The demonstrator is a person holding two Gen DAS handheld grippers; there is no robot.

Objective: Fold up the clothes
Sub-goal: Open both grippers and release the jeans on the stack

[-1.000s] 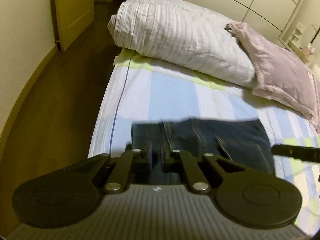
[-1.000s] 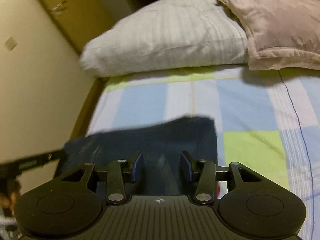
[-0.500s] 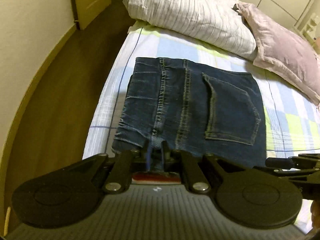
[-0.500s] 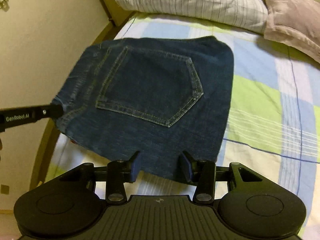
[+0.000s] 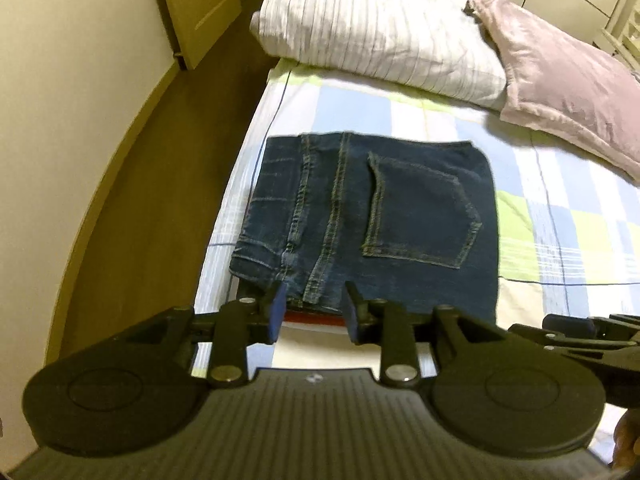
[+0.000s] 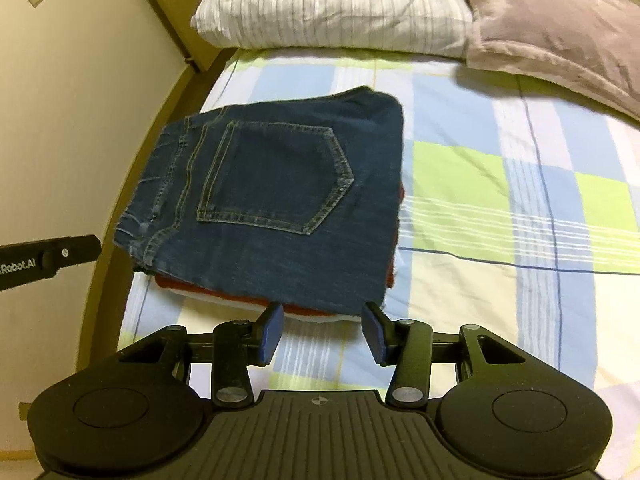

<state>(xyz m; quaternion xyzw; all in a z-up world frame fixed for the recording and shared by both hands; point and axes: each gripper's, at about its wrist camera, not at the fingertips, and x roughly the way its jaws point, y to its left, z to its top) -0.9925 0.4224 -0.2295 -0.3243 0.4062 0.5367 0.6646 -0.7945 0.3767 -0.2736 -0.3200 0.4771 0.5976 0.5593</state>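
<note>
Nearest the left wrist camera, the left gripper (image 5: 314, 311) points steeply down at the near edge of the jeans (image 5: 372, 216). Its jaws have just been opening; they stand apart with nothing between the blue pads (image 5: 277, 312), and the denim hem lies just past the tips, apart from them. At the right edge of this view the tip of the right gripper (image 5: 568, 326) shows as a dark bar, level with the hem.

From the right wrist view, the right gripper (image 6: 324, 330) also stands open and empty, its pads (image 6: 272, 330) just short of the near edge of the stack. At the left edge of that view the left gripper's finger shows as a black bar bearing white lettering.

Beyond both grippers, the jeans lie folded into a flat rectangle on the bed (image 6: 500, 208), back pocket (image 6: 276, 176) up, close to the bed's left edge. Under them a red cloth (image 6: 224, 294) peeks out along the near and right sides, and a white layer (image 6: 240, 305) shows beneath that.

Farther on, the checked sheet in blue, green and white runs up to a striped white pillow (image 5: 380, 28) and, to its right, a pink pillow (image 5: 568, 84) overlapping it. Left of the bed lie a dark wood floor (image 5: 160, 184), a pale wall and a wooden door (image 5: 196, 4).
</note>
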